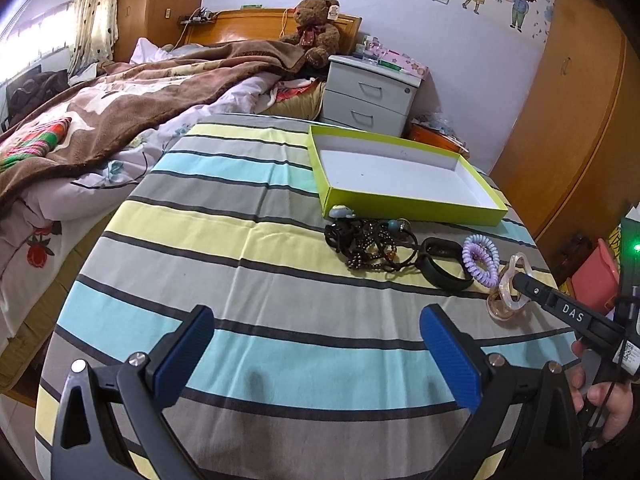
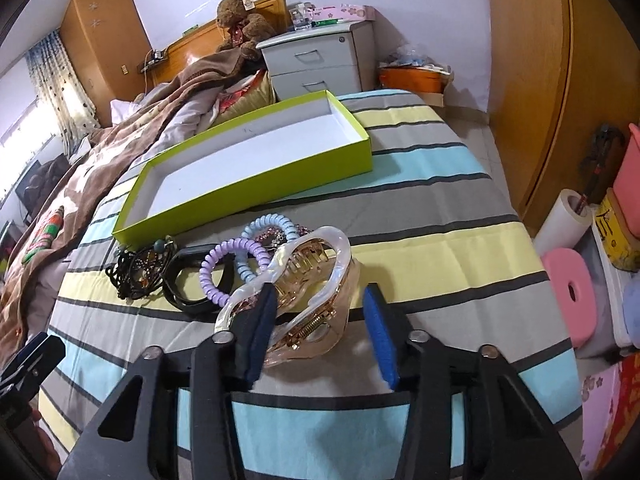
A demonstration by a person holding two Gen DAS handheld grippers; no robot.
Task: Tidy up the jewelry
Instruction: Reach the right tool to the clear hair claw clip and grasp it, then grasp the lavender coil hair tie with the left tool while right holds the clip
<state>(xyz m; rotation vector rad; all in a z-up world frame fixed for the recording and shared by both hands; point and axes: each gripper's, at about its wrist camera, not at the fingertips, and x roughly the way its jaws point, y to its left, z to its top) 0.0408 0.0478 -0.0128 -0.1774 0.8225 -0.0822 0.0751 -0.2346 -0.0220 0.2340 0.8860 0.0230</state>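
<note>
The striped cloth (image 1: 280,264) under me takes up most of the view, bands of grey, yellow and pale blue running across a table beside the bed (image 1: 120,92). On it, toward the far side, lies the lime-green box (image 2: 280,184), shallow and white inside, with nothing in it that I can see.

Just in front of the box the jewelry sits in a row along the cloth: a dark tangle of beads and cords (image 1: 368,244), then a black band (image 1: 442,268), then a purple coil hair tie (image 2: 228,268) with a blue coil hair tie (image 2: 256,256) overlapping it.

My right claw (image 2: 320,324) is low over the near end of that row, half spread around the translucent hair clip (image 2: 304,292). My left pad (image 2: 264,320) is touching the clip's pearly edge; my right pad (image 2: 380,336) stands clear of it, with bare cloth showing in the gap. So the clip sits between my fingers but is not pinched.

My left claw (image 1: 316,360) is spread wide over bare stripes, well short of the jewelry, holding and touching nothing.
</note>
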